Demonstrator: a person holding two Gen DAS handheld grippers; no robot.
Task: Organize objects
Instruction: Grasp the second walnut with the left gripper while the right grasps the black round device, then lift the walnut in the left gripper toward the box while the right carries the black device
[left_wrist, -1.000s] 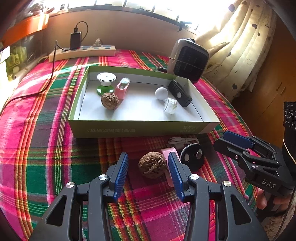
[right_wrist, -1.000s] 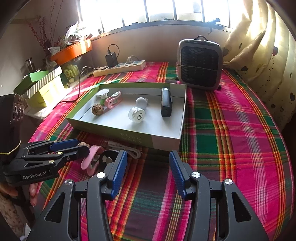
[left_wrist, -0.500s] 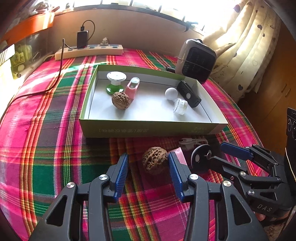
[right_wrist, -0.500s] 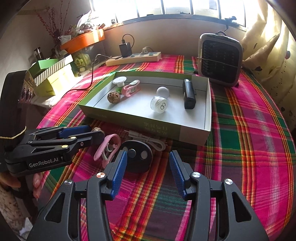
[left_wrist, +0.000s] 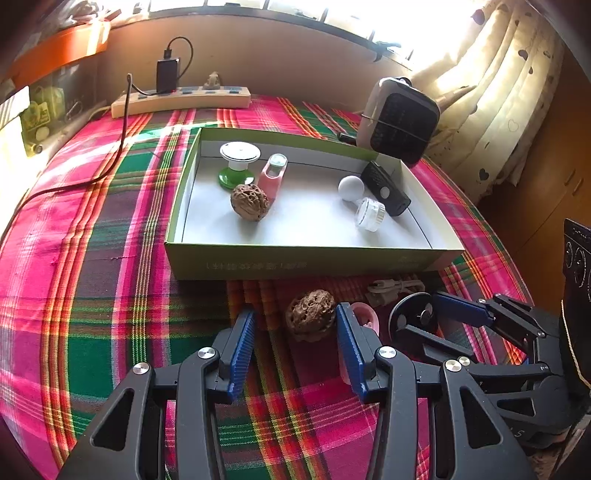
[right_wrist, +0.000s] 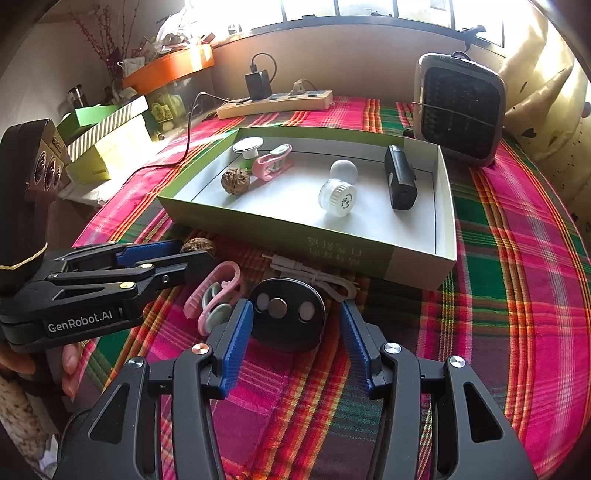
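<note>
In the left wrist view the pink clip (left_wrist: 364, 318) sits mostly hidden behind the left gripper's right finger, the box's printed lettering (left_wrist: 256, 264) is too blurred to read, and the right gripper (left_wrist: 424, 325) covers part of the black disc (left_wrist: 408, 308).

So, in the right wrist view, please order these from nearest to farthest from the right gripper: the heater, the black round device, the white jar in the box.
1. Black round device: between the opening jaws of the right gripper, untouched.
2. White jar: lying in the box's middle.
3. Heater: behind the box, far right.
</note>
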